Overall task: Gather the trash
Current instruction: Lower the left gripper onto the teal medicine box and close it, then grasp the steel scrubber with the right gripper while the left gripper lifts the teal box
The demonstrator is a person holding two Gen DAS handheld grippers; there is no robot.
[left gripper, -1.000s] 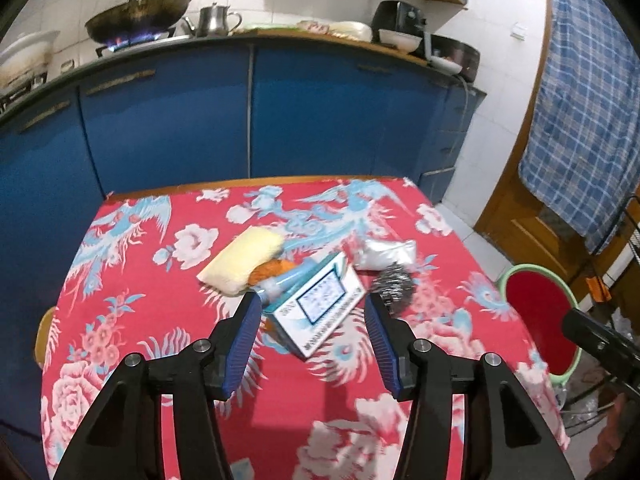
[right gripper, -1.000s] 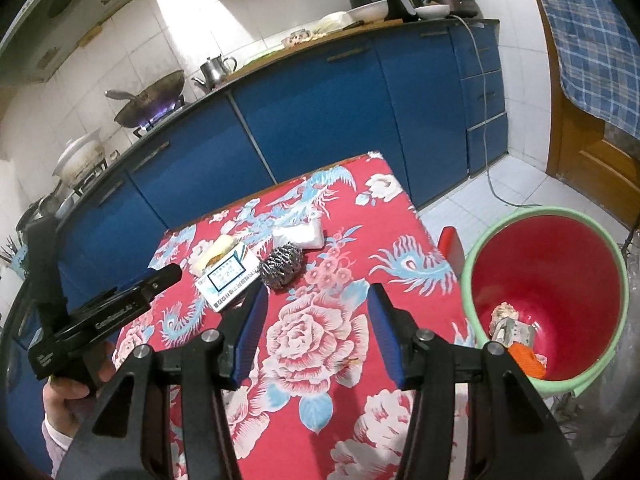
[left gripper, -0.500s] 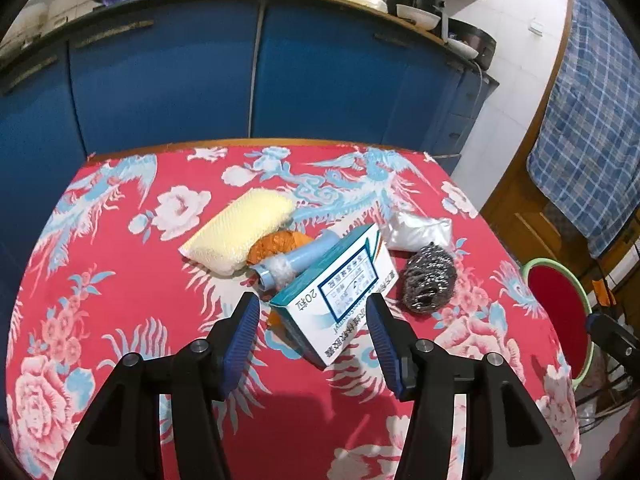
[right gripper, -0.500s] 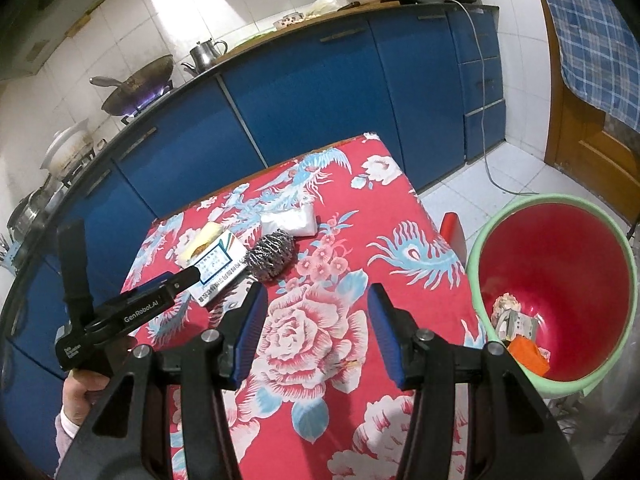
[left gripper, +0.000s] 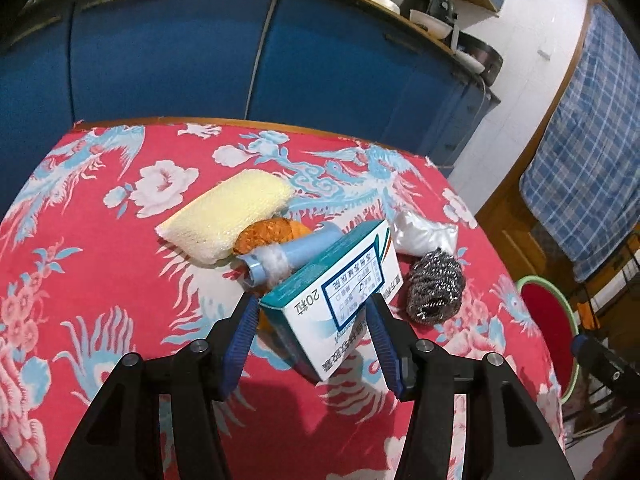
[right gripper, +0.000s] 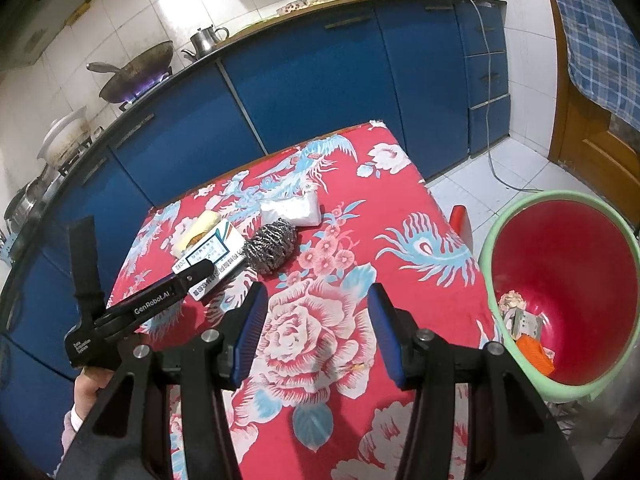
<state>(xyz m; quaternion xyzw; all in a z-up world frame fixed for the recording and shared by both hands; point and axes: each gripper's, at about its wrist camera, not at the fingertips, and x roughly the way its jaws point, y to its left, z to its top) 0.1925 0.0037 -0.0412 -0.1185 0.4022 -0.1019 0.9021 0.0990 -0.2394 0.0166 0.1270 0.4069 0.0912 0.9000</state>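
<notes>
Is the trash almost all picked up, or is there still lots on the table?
Some is done: a few scraps already lie in the red bucket. Right now the left tongs sit open around the white and teal box, not squeezing it yet. The right tongs are open and empty. Still on the table: the yellow sponge, blue tube, steel scrubber and white packet.

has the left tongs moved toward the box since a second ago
Yes. The left tongs have come down and forward over the tablecloth; the teal and white box now sits between the open pads.
</notes>
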